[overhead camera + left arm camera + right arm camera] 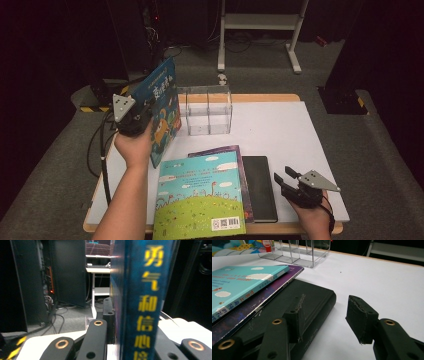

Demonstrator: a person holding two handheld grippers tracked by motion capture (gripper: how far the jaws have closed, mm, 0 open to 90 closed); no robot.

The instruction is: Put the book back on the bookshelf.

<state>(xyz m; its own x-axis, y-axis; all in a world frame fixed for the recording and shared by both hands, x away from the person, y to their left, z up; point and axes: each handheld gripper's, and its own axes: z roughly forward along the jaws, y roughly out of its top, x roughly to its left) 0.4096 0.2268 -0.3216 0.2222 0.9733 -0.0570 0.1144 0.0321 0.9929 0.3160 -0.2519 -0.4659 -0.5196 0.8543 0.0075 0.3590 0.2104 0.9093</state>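
On the white tabletop (285,130), seen from the high view, the left gripper (145,112) is raised at the left edge, clamped on a blue picture book (162,107) that stands tilted in the air above the tabletop's left side. Just right of that book stands a clear acrylic organizer (209,110) with upright dividers. Nearer the person lies a stack: a turquoise-and-green picture book (200,197) on top, a purple book (243,175) under it with its right margin showing, and a black book (260,187) at the bottom, reaching out to the right. The right gripper (283,176) rests low at the near right corner, its jaws spread and pointing toward the black book, just beside it.

In the left gripper view, the blue picture book (140,302) rises edge-on with yellow characters running down its spine, and the left gripper (132,340) has its black jaws pressed against either side of it. Behind are a dark room, cables on the grey floor (72,320) and a white table frame (96,292).

In the right gripper view, the right gripper (327,317) stands wide, nothing between its padded jaws. Its left-hand jaw overlaps the black book (312,302), though I cannot tell whether it touches; the other jaw is over bare tabletop (382,277). The turquoise-and-green picture book (242,282) and the purple book (262,302) lie at the left, and the clear acrylic organizer (294,252) stands at the far edge.
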